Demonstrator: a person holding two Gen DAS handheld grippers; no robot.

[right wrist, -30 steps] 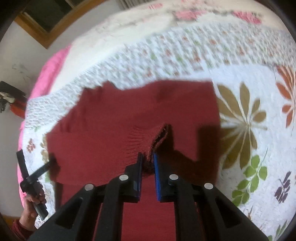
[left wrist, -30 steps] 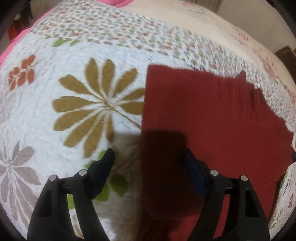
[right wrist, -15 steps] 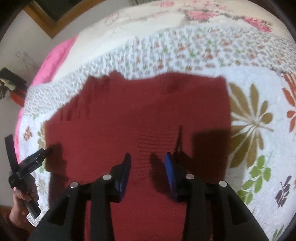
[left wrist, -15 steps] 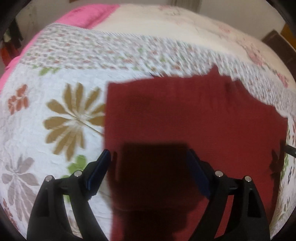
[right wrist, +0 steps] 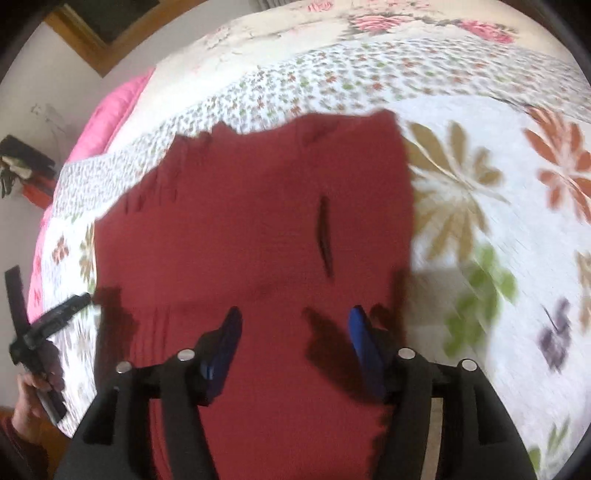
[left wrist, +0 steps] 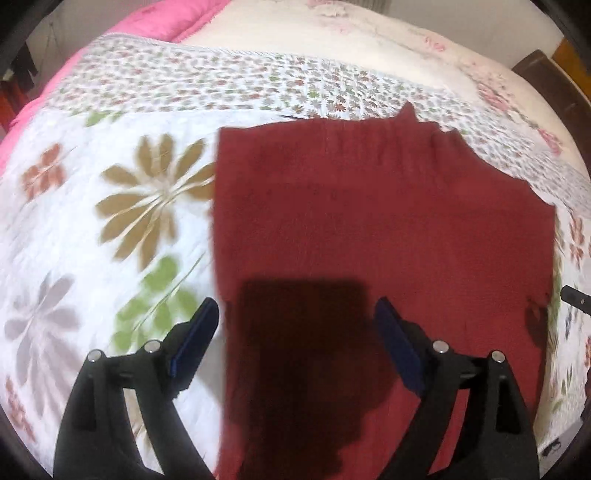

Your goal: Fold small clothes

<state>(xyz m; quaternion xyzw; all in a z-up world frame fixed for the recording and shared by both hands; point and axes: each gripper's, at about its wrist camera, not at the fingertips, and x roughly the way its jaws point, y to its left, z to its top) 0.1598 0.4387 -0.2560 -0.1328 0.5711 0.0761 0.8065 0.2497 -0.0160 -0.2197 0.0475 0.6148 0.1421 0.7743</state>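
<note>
Lighting: soft, even indoor light from above and behind the cameras — no glare. Shadows: dark, hard-edged block cast on the dark red knitted garment [left wrist: 369,221] between the jaws in the left wrist view; smaller finger-shaped shadows in the right. Blur: motion smear across the white floral quilted bedspread [right wrist: 498,240]. Distortion: strong fisheye bending, black vignette at corners.

A plain dark red knitted garment [left wrist: 384,221] is seen, with fine ribbing shown along one edge. The quilt [left wrist: 110,229] beneath is white, printed with large olive-brown, green, rust-orange and grey-mauve flowers, and bordered by a band of small red and green blossoms. A cream bedspread [left wrist: 332,40] with pink roses is seen beyond, beside a bright pink cover [left wrist: 147,22]. The left tongs [left wrist: 295,328] and right tongs [right wrist: 293,332] are black, with blue pads [right wrist: 364,343].
</note>
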